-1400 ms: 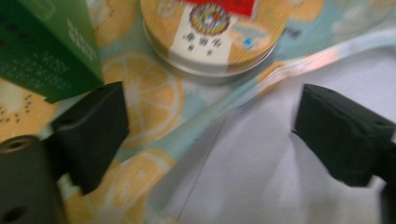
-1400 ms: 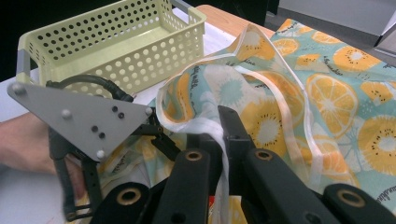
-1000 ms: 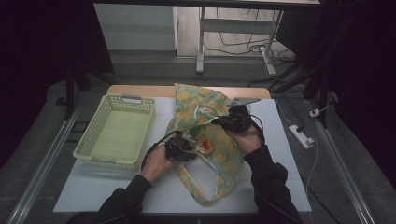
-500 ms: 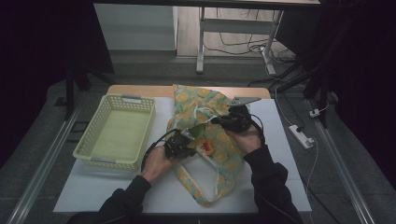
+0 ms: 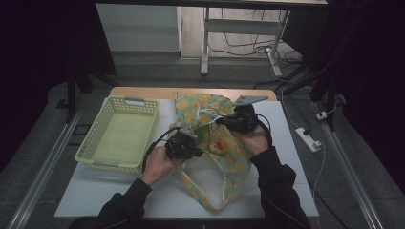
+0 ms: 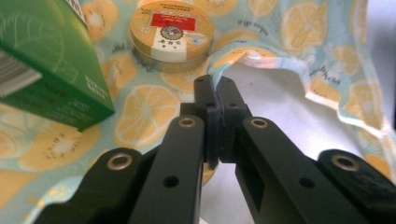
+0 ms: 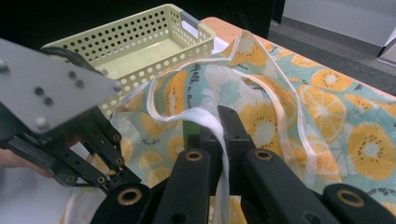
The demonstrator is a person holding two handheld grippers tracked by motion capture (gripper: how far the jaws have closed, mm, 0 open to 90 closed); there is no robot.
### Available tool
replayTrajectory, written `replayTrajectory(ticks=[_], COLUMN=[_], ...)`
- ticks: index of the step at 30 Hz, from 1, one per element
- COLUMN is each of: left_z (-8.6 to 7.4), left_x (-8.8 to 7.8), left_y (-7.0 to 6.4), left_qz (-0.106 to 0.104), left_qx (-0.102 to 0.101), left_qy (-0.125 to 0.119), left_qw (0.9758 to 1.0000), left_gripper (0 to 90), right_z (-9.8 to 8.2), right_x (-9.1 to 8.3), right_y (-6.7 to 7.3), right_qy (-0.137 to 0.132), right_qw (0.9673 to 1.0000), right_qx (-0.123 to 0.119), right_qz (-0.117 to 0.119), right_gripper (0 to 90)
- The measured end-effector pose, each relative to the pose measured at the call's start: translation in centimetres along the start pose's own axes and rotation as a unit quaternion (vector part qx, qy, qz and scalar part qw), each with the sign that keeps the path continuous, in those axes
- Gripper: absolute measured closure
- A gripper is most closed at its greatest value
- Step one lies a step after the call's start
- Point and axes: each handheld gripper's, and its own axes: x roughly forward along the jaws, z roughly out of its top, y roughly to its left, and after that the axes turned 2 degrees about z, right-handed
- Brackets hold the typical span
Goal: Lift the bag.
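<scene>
A cloth bag [image 5: 224, 157] printed with orange and kiwi slices lies on the white table [image 5: 119, 195]. My left gripper [image 5: 195, 142] is shut on the bag's hemmed edge [image 6: 243, 55] at its mouth and holds it a little above the table. My right gripper [image 5: 220, 120] is shut on the bag's white strap [image 7: 212, 121], which runs down between the jaws. A green carton [image 6: 44, 65] and a round tin [image 6: 172, 31] with a red label rest on the fabric at the mouth, just beyond the left jaws; in the high view the carton [image 5: 204, 131] lies between the two grippers.
A pale yellow perforated basket [image 5: 95, 143] stands on the table left of the bag, with nothing in it, and reappears as the basket [image 7: 140, 46] behind the bag. A power strip [image 5: 308, 140] lies off the table's right edge. Table legs and cables stand beyond.
My left gripper has closed on the bag's edge and risen a little with it, toward the carton. The right gripper has stayed in place, shut on the strap.
</scene>
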Motion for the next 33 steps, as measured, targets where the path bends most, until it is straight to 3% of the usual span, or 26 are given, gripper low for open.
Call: replayTrajectory(ticks=[8,13,22,27,33], left_z=[1.0,1.8,3.7,4.9,6.9], left_x=[-2.4,-4.4,-7.4,-9.1,-11.4], left_y=[-0.1,-0.1,0.9,1.5,1.8], left_qz=[-0.015,-0.007,-0.014,-0.01,0.003], left_qx=[-0.009,-0.007,-0.023,-0.025,-0.021], left_qy=[-0.031,-0.045,-0.061,-0.068,-0.081], left_qw=[0.9994,0.999,0.9978,0.9973,0.9965], left_gripper=[89.0,89.0,89.0,89.0,89.0], right_z=[1.4,2.1,3.1,3.7,5.2], right_x=[-0.5,-0.7,-1.0,-1.3,-1.8], right_y=[0.6,0.9,1.3,1.4,1.9], right_qy=[0.005,0.01,0.018,0.015,0.008], right_qw=[0.9998,0.9995,0.9993,0.9994,0.9992], right_qx=[-0.02,-0.028,-0.032,-0.027,-0.038], right_qz=[-0.004,-0.005,0.001,0.011,0.012], right_gripper=[89.4,89.4,89.4,89.4,89.5])
